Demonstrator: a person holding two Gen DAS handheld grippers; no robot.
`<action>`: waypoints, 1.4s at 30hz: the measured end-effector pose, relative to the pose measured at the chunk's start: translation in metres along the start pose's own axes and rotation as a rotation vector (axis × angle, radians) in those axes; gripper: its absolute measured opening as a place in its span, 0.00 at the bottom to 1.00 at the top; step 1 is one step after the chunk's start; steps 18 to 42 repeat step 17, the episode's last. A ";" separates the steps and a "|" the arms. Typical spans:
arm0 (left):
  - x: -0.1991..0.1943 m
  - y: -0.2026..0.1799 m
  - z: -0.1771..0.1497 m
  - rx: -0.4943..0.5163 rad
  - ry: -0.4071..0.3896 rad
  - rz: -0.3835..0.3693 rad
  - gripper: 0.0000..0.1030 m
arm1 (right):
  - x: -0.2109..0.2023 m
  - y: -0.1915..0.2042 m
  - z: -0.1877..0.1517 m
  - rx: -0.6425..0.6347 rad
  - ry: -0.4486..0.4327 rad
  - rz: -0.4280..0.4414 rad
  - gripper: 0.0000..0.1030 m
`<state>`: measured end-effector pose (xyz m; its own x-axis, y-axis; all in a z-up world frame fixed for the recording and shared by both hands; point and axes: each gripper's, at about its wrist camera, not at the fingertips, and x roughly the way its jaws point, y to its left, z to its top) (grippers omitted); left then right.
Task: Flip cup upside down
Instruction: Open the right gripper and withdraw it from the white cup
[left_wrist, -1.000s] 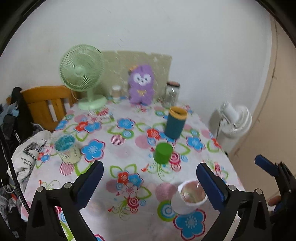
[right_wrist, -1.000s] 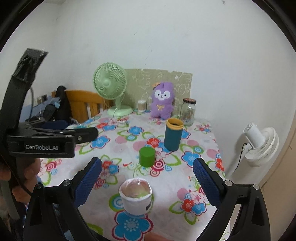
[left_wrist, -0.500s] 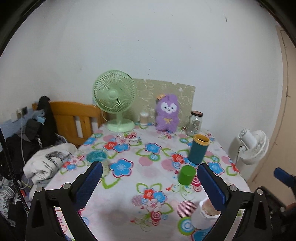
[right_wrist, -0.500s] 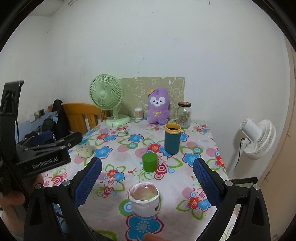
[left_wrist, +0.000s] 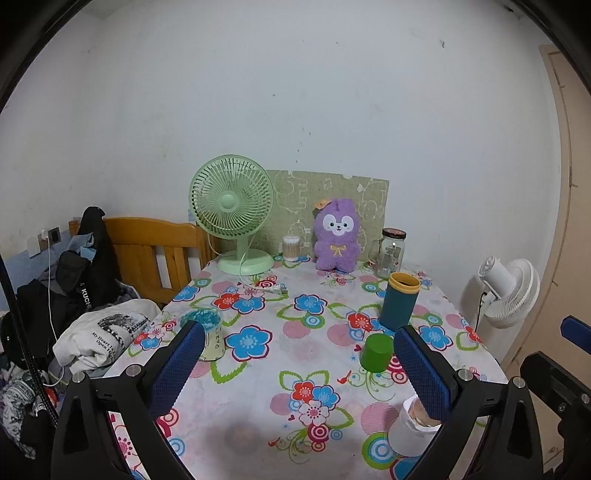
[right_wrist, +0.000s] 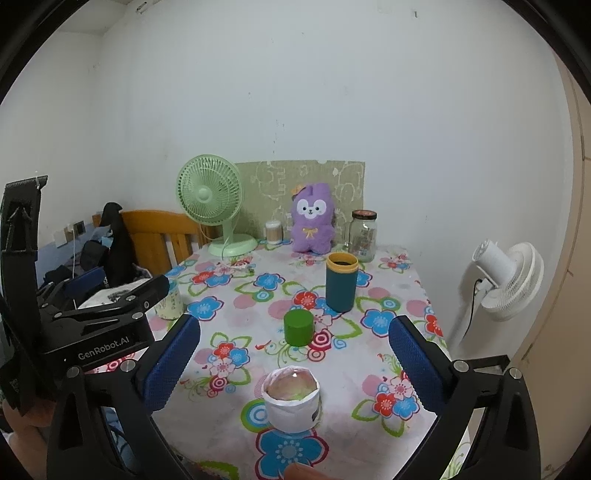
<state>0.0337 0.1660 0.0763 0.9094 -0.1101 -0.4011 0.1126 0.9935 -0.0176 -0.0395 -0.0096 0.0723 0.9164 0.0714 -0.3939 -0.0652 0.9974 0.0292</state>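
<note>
Cup (right_wrist: 291, 400) upright, looks empty | teal tumbler (right_wrist: 341, 281) open-topped | both grippers (left_wrist: 299, 363) (right_wrist: 294, 363) wide, empty

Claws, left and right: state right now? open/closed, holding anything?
Left claw: open, holding nothing, above the floral tablecloth.
Right claw: open, holding nothing; white cup sits upright on the table between its fingers, untouched.

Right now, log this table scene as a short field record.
target: white cup, upright, mouth up, near table edge
right gripper: open, cup lies between its fingers, untouched
left gripper: open, holding nothing
nearby: green cup inverted; teal tumbler upright behind it
back row: green fan, purple plush, glass jar
surface: floral tablecloth
</note>
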 end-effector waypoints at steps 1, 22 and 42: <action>0.000 0.000 0.000 0.002 0.002 -0.001 1.00 | 0.001 -0.001 -0.001 0.002 0.006 -0.001 1.00; 0.009 -0.002 -0.007 0.007 0.026 0.005 1.00 | 0.009 -0.007 -0.006 0.020 0.035 -0.019 1.00; 0.009 -0.002 -0.007 0.007 0.026 0.005 1.00 | 0.009 -0.007 -0.006 0.020 0.035 -0.019 1.00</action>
